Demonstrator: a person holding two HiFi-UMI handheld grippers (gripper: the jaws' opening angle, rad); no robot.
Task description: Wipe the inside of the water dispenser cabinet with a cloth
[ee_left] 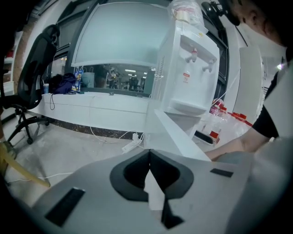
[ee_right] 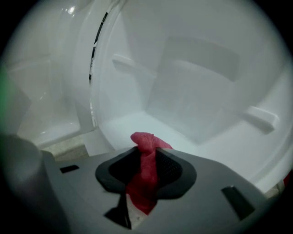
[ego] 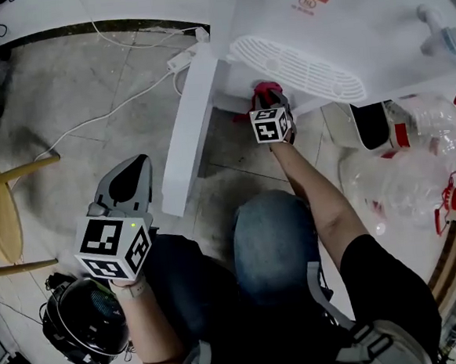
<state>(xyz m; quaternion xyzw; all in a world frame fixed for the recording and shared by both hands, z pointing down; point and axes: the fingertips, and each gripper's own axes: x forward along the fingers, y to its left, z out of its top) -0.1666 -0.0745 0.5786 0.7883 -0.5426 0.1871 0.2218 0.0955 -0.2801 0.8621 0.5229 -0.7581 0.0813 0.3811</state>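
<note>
Clamping one red cloth [ee_right: 143, 140], right tool [ee_right: 146, 150] faces one cabinet [ee_right: 197, 91] — left tool [ee_left: 149, 154] closed, empty.

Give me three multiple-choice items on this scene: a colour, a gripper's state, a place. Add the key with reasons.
1. The cloth is: A. red B. blue C. yellow
2. The left gripper is: A. wide open B. shut on the cloth C. shut, empty
3. At the cabinet, the cloth is: A. in the left gripper B. in the right gripper C. lying loose
Key: 1 A, it shows red in the right gripper view. 2 C, its jaw tips meet with nothing between them. 3 B, the right jaws pinch it.
</note>
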